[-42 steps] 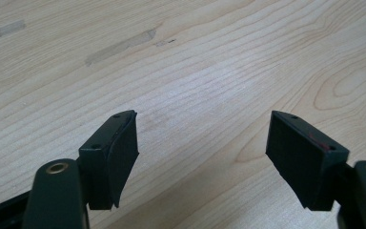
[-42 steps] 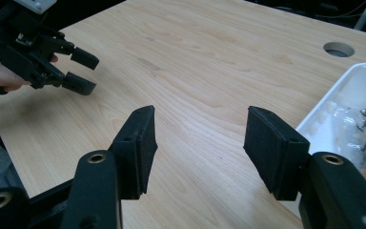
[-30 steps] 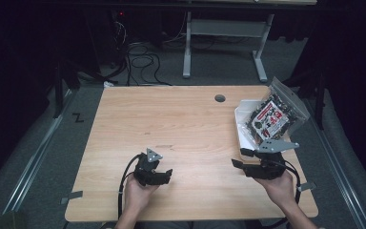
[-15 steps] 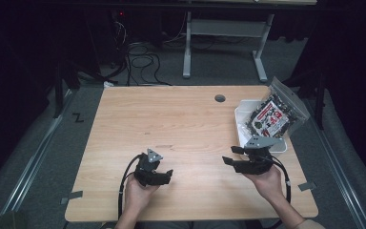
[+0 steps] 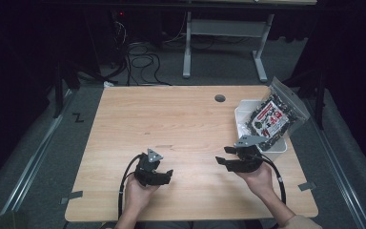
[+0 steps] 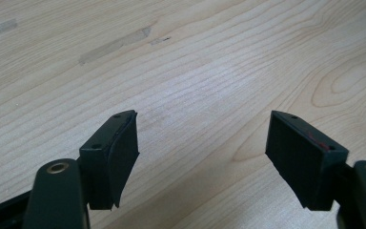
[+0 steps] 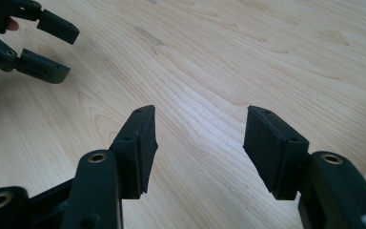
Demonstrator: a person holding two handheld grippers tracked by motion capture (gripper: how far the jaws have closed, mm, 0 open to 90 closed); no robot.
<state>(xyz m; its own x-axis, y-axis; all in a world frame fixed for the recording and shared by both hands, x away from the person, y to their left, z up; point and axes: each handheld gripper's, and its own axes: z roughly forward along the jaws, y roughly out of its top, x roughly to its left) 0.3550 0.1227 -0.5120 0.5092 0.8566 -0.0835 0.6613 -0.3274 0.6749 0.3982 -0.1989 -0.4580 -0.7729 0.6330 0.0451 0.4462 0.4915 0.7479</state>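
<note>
Your left gripper sits low over the wooden table at about 7 o'clock from the table's middle in the high view, held in your left hand, its cable looping back toward the near edge. In the left gripper view its jaws stand wide apart with nothing between them but bare wood grain, and two strips of tape lie on the table at 11 o'clock beyond them. Your right gripper is at about 5 o'clock from the table's middle, held in your right hand, its jaws turned toward 9 o'clock, facing your left gripper across a gap of bare table. In the right gripper view its jaws are also spread wide and empty, with the other gripper's jaws at 10 o'clock. Just beyond your right gripper, at 2 o'clock from it, a white tub stands near the table's right edge, and a clear bag of dark snack pieces with a red label leans in it, tilted toward the right. Farther off, a round cable hole sits near the table's far edge.
</note>
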